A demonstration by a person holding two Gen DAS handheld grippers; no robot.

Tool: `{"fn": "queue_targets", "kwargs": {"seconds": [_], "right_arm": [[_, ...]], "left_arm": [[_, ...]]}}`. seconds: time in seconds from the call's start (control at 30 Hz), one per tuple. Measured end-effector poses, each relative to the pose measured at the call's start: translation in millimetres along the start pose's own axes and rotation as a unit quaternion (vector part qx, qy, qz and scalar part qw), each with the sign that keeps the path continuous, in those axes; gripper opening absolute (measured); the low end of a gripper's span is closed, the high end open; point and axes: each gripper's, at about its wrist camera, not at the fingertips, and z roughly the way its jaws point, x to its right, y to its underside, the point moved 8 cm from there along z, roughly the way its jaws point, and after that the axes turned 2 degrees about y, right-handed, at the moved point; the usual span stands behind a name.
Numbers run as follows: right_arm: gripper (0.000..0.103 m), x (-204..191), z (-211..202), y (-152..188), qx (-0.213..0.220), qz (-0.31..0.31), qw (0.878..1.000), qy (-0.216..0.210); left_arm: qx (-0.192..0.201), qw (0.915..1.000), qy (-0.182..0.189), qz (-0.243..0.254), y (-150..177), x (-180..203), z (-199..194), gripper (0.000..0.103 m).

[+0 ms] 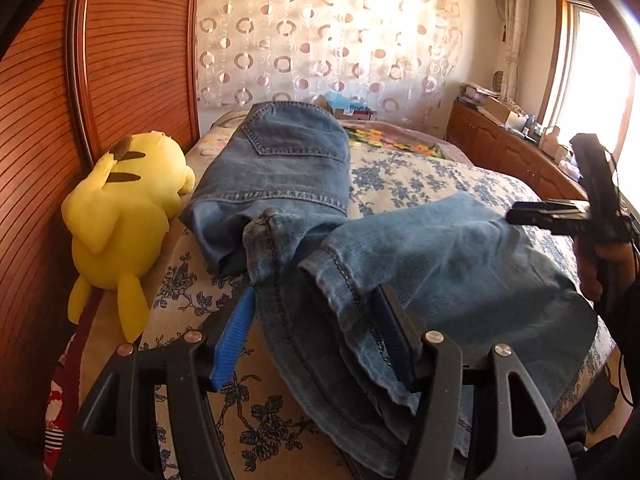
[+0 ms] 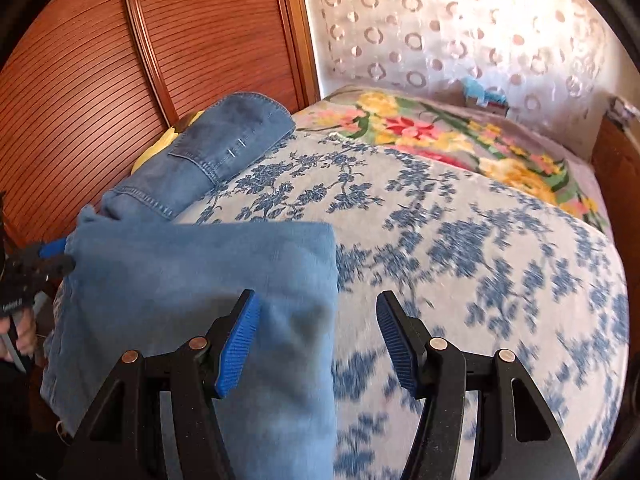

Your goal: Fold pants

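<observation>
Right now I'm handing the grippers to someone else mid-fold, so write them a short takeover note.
Left gripper: open, with the bunched denim of the jeans lying between its fingers, not clamped.
Right gripper: open, holding nothing, over the bed at the folded edge of the jeans.
Jeans: on the floral bedspread, waist and back pocket towards the wooden headboard, beside the yellow plush toy; legs doubled over near you.
Done: a first fold, it seems.
Left: smooth the bunched seam, then probably fold again.

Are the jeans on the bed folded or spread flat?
Partly folded. The jeans lie bent at the seat, with the legs turned sideways across the bedspread in a loose layer.
</observation>
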Motion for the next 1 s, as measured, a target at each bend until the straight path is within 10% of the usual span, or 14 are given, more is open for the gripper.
{"fn": "queue_targets", "kwargs": {"seconds": [0.47,0.6,1.0], "right_arm": [[0.062,-10,75,-20,-0.051,0.002,0.997,-0.057],[0.023,-7,80,-20,-0.056,0.022,0.995,-0.079],[0.010,20,-39,-28,0.101,0.028,0.994,-0.030]], "left_arm": [[-0.025,0.9996,0.006,-0.010,10,-5,18,0.062],[-0.025,0.9994,0.020,-0.009,10,-4,20,0.062],[-0.006,0.9989,0.042,0.021,-5,25,5,0.062]]}}
